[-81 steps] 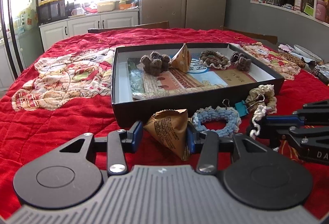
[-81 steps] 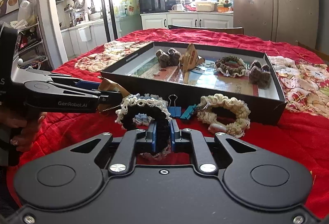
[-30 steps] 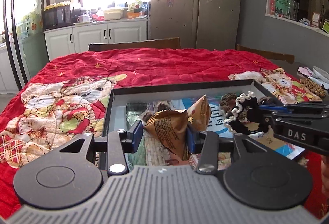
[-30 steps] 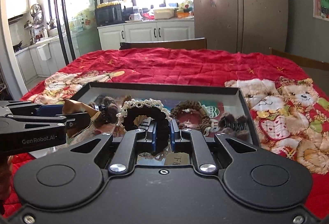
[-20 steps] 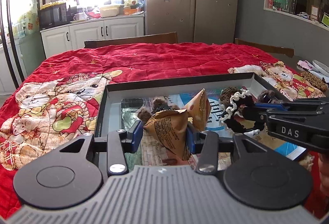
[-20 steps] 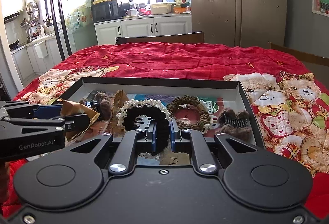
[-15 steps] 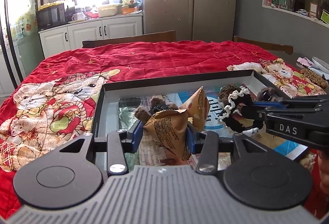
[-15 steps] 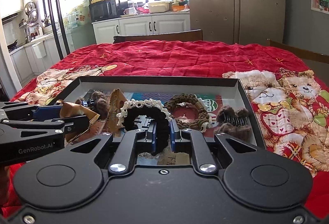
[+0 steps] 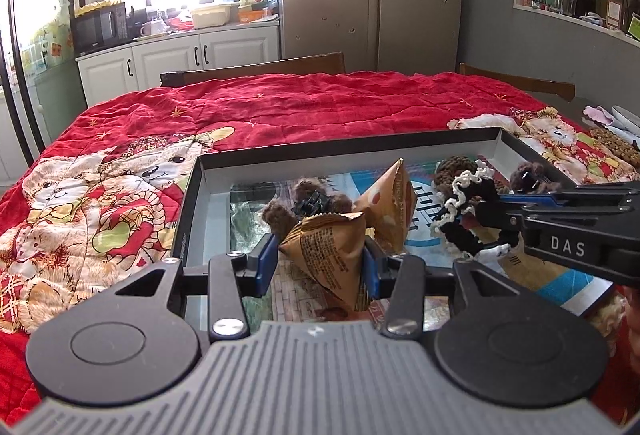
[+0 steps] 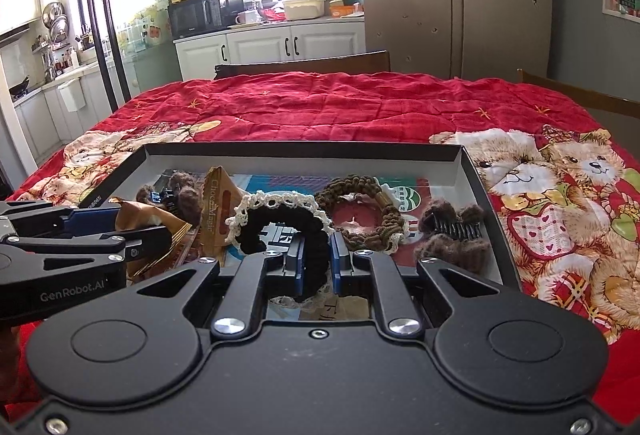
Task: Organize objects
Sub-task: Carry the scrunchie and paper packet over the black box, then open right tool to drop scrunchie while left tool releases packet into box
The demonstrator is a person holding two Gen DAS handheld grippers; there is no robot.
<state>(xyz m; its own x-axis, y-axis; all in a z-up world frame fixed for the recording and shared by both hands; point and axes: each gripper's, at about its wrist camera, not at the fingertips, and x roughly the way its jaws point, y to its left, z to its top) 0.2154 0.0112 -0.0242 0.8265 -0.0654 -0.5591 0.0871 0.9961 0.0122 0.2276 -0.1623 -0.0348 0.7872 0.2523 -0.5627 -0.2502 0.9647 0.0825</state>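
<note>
My left gripper (image 9: pixel 320 261) is shut on a brown triangular snack packet (image 9: pixel 330 255) and holds it over the near left part of the black box (image 9: pixel 344 151). My right gripper (image 10: pixel 316 263) is shut on a black scrunchie with a white lace edge (image 10: pixel 280 219), held over the box's middle (image 10: pixel 304 151). The box holds a second brown packet (image 9: pixel 390 207), a brown braided scrunchie (image 10: pixel 356 207) and two fuzzy brown hair claws (image 10: pixel 454 231) (image 9: pixel 308 203). Each gripper shows in the other's view, the right one (image 9: pixel 496 211) and the left one (image 10: pixel 132 231).
The box sits on a red quilt with teddy bear prints (image 10: pixel 340 107) covering the table. Wooden chair backs (image 10: pixel 300 65) stand at the far edge. Small items lie at the table's right edge (image 9: pixel 616 139). Kitchen cabinets and a fridge are behind.
Both grippers have lifted their objects from the quilt in front of the box, carried them over its near wall, and now hold them lower inside the box.
</note>
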